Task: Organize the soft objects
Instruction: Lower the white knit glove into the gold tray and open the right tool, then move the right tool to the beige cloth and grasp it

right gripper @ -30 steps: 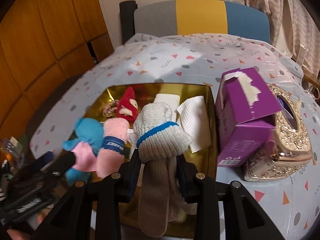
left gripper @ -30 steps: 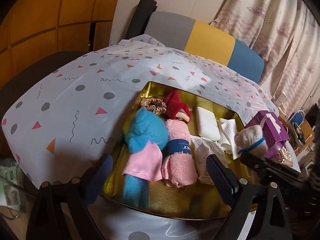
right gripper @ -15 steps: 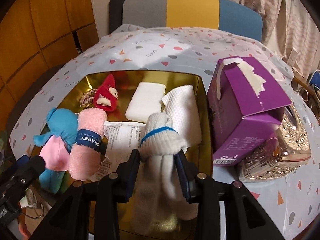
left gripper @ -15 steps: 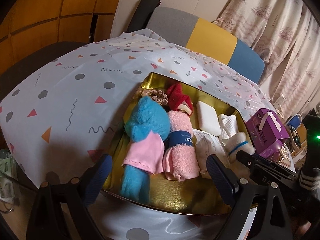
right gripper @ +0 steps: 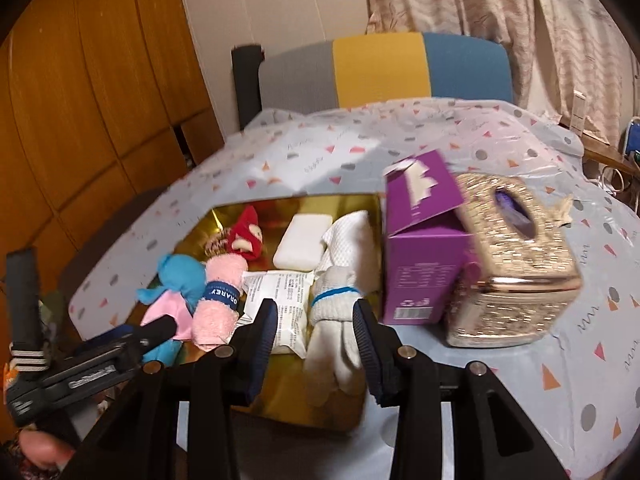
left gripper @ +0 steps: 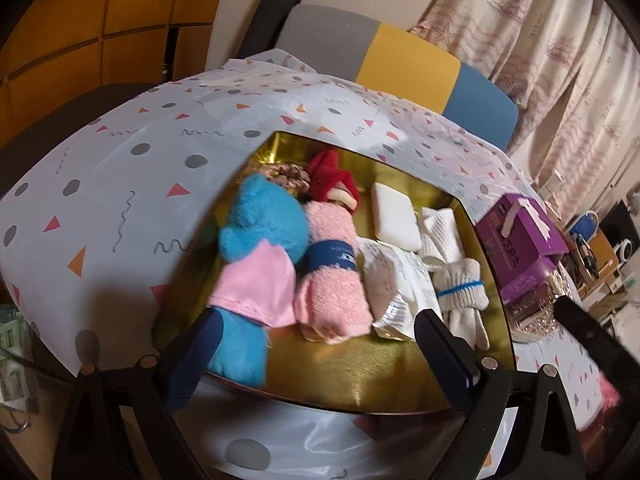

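A gold tray holds a blue plush, a rolled pink towel, a red plush, a white packet and a folded white cloth. A white sock bundle with a blue band lies at the tray's right side. My right gripper straddles it, open, with a gap beside the sock. My left gripper hangs open over the tray's near edge, holding nothing.
A purple tissue box and a gold sequined tissue holder stand just right of the tray. The patterned tablecloth covers the table. A grey, yellow and blue chair stands behind it, with curtains to the right.
The right gripper carried the sock bundle down into the tray's right side, let go of it and drew back. The left gripper barely moved.
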Motion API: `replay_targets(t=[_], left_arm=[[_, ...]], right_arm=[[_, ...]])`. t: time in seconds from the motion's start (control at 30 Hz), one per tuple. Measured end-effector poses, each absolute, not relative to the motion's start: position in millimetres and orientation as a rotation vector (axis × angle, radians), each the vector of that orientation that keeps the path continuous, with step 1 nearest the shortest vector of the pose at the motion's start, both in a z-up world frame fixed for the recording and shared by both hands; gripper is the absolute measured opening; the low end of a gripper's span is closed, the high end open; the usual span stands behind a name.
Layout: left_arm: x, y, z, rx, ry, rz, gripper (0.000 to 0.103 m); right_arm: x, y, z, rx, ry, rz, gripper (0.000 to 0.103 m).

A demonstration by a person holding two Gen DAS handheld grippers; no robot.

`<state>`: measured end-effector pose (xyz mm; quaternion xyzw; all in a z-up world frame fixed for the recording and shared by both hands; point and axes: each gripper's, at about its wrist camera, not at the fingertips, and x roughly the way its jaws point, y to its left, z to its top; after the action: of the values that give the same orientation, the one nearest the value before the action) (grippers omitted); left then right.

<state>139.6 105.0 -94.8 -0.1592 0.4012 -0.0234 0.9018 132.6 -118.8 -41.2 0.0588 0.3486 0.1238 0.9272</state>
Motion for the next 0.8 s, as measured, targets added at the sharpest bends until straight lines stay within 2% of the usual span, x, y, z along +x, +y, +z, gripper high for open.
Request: replay_targets(t=[0.47, 0.8], left_arm=[[126, 49, -85, -0.247, 0.845, -0.189, 0.097], [123, 7, -65, -0.199, 0.849, -0.29, 0.097]], right_arm=[[92, -231, -28, 0.217, 0.663, 0.056, 0.039], [87, -332, -57, 0.355, 0.722, -0.198, 0.039]])
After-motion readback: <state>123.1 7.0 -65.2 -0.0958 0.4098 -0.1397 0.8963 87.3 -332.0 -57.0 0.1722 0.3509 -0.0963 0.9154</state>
